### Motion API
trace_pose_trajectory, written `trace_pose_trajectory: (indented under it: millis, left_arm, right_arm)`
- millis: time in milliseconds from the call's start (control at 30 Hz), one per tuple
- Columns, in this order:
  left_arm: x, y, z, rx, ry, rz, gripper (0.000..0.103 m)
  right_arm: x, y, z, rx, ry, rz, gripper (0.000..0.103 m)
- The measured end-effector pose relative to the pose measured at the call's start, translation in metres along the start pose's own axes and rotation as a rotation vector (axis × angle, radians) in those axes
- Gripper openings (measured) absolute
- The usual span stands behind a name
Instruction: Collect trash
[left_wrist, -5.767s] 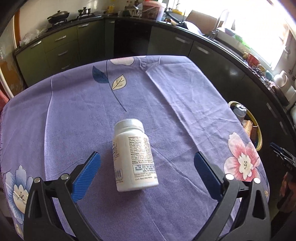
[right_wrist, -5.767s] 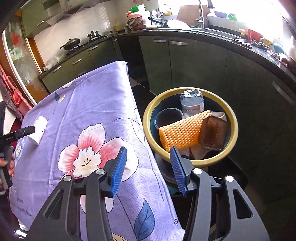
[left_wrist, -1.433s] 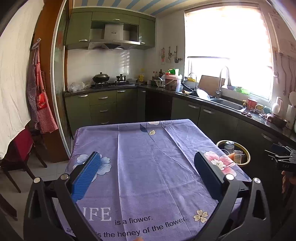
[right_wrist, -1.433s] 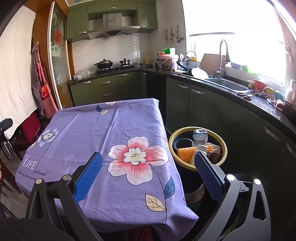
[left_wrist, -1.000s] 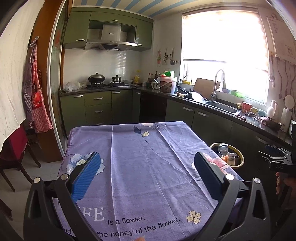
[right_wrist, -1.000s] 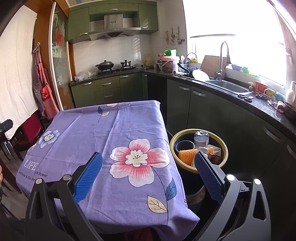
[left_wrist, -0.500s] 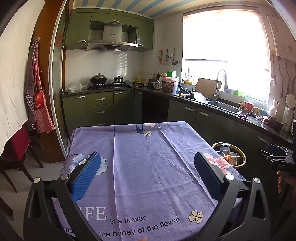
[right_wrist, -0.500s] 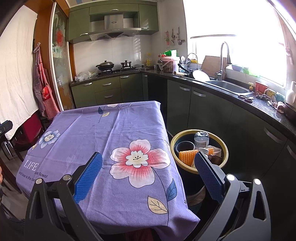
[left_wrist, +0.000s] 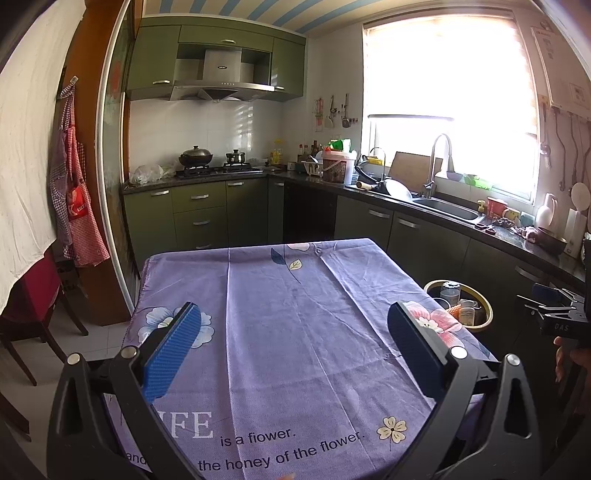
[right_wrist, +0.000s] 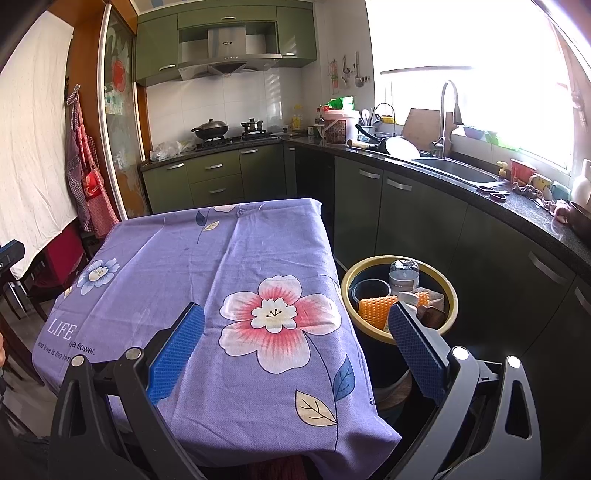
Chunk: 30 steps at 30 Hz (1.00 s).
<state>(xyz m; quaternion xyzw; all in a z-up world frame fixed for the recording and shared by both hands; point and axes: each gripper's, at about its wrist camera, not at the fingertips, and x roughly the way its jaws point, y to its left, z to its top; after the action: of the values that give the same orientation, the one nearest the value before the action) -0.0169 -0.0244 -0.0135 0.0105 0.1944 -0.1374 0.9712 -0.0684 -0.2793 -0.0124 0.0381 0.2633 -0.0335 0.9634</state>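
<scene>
A yellow-rimmed trash bin (right_wrist: 451, 295) stands on the floor right of the table. It holds a clear bottle (right_wrist: 403, 276), an orange mesh piece (right_wrist: 375, 306), a white pill bottle (right_wrist: 406, 297) and a round tub. The bin also shows in the left wrist view (left_wrist: 486, 320). My left gripper (left_wrist: 293, 341) is open and empty, held back from the table's near edge. My right gripper (right_wrist: 295, 345) is open and empty above the table's near right corner. The purple floral tablecloth (left_wrist: 295, 332) has no trash on it.
Dark green cabinets (right_wrist: 413, 214) and a black counter with a sink (right_wrist: 458, 173) run along the back and right. A stove with pots (left_wrist: 207, 162) is at the back. A red chair (left_wrist: 33, 295) stands at the left.
The white pill bottle that lay on the table 5.8 s ago now lies in the bin. Both grippers have pulled back and up. In the last second they barely moved.
</scene>
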Motion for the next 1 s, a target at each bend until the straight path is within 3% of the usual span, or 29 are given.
trace_pose_trajectory:
  millis: [1000]
  left_arm:
    - [0.0069, 0.0012, 0.0000, 0.016, 0.011, -0.013, 0.096]
  right_arm:
    - [0.0063, -0.0038, -0.0030, 0.008, 0.005, 0.006, 0.098]
